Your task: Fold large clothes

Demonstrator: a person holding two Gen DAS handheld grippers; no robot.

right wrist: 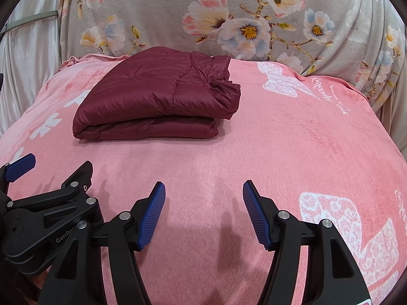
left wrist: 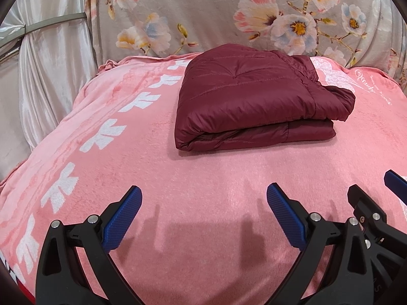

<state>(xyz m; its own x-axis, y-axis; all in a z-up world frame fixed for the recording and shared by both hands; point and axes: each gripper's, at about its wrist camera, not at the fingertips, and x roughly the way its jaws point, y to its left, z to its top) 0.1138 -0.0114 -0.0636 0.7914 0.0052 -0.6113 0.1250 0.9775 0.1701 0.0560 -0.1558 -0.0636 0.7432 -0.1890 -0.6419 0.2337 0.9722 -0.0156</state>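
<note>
folded maroon jacket (left wrist: 244, 101) on pink blanket (left wrist: 203, 178), well ahead of both spread, empty grippers

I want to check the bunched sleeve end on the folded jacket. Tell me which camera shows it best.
The right wrist view: the bunched end of the maroon jacket sits near the frame's middle, gathers visible. The left wrist view shows the same end further right, with the jacket's top panel dominating.

"GenRo" on left claw (right wrist: 19, 167)

L tongs (left wrist: 203, 193) & R tongs (right wrist: 203, 188) spread wide, side-by-side.
</note>
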